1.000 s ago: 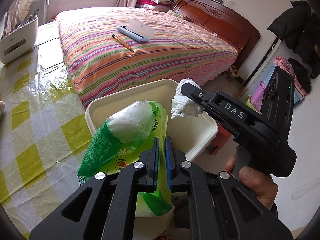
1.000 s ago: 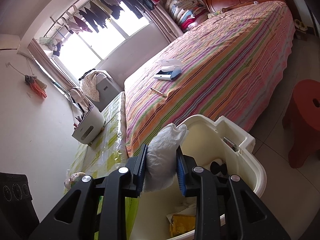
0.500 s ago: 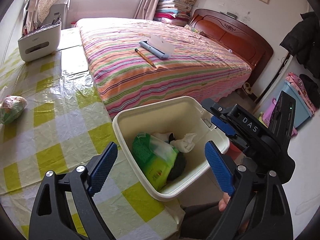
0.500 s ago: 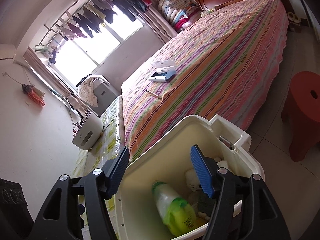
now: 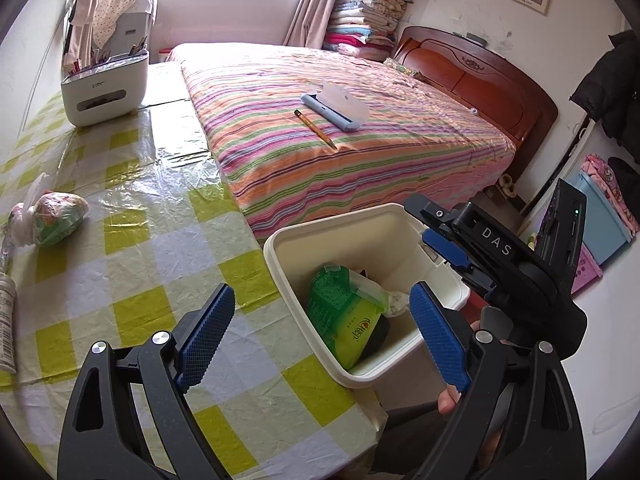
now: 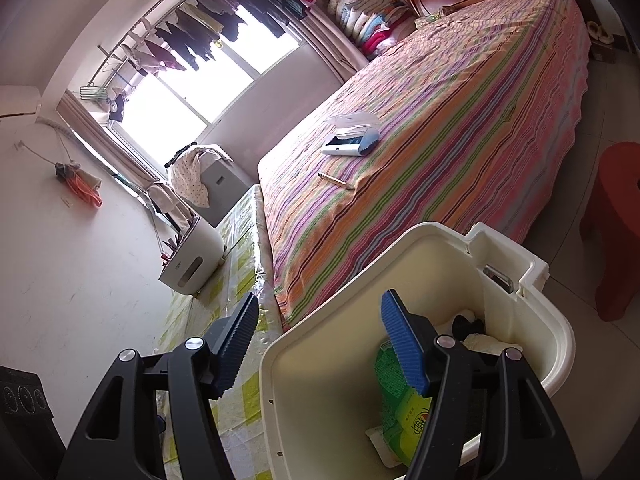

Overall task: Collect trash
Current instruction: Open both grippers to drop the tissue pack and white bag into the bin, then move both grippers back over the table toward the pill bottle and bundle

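Note:
A cream trash bin (image 5: 280,248) stands off the table's edge beside the bed. Inside it lie a green plastic bag (image 5: 344,312) and a crumpled white tissue (image 5: 396,300). My left gripper (image 5: 320,320) hangs open above the table's corner and the bin's near rim, with nothing between its blue pads. My right gripper (image 6: 320,328) is open and empty over the bin (image 6: 440,232), with the green bag (image 6: 400,392) and tissue (image 6: 488,344) below it. It shows from the side as the right gripper (image 5: 424,222) in the left wrist view. A knotted bag of scraps (image 5: 52,216) lies on the table at far left.
The table (image 5: 132,248) has a yellow checked cloth under clear plastic. A small bottle (image 5: 6,320) lies at its left edge and a white organiser (image 5: 104,88) at the back. A pencil (image 5: 316,128) and blue-grey case (image 5: 336,108) lie on the striped bed. A red stool (image 6: 616,220) stands beyond the bin.
Both grippers opened. The green bag left the left gripper and the white tissue left the right one; both now lie in the bin. The left gripper drew back and upward.

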### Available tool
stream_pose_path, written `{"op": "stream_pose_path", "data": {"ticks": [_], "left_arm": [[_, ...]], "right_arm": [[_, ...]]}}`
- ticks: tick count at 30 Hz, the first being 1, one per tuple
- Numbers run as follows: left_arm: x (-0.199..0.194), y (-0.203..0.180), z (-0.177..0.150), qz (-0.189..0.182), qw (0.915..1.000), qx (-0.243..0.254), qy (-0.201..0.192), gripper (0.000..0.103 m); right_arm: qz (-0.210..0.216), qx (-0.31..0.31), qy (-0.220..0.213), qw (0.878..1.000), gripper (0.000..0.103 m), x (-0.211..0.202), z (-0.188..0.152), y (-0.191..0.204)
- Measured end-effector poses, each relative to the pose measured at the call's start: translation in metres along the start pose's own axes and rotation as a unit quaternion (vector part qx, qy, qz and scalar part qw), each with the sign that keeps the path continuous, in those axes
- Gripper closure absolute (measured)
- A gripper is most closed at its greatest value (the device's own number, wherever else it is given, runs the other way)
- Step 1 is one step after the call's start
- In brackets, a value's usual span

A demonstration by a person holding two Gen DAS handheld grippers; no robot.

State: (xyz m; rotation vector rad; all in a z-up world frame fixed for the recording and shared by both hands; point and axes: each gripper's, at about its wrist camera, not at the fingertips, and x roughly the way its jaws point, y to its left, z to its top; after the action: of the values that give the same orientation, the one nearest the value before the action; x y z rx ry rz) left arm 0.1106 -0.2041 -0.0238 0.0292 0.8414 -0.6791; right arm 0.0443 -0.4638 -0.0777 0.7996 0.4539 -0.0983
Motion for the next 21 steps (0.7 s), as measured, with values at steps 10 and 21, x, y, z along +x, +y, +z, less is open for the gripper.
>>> {"op": "stream_pose_path", "data": {"ticks": [10, 21], "left_arm": [[-0.008, 0.010, -0.007, 0.033, 0.9992, 0.023, -0.001, 0.015], [-0.033, 0.052, -0.016, 0.125, 0.9915, 0.036, -0.008, 0.015]], "right_arm": [[0.017, -0.024, 0.021, 0.999, 0.041, 0.017, -0.010, 0.031], [0.035, -0.052, 0.042, 0.997, 0.041, 0.035, -0.026, 0.066]]}}
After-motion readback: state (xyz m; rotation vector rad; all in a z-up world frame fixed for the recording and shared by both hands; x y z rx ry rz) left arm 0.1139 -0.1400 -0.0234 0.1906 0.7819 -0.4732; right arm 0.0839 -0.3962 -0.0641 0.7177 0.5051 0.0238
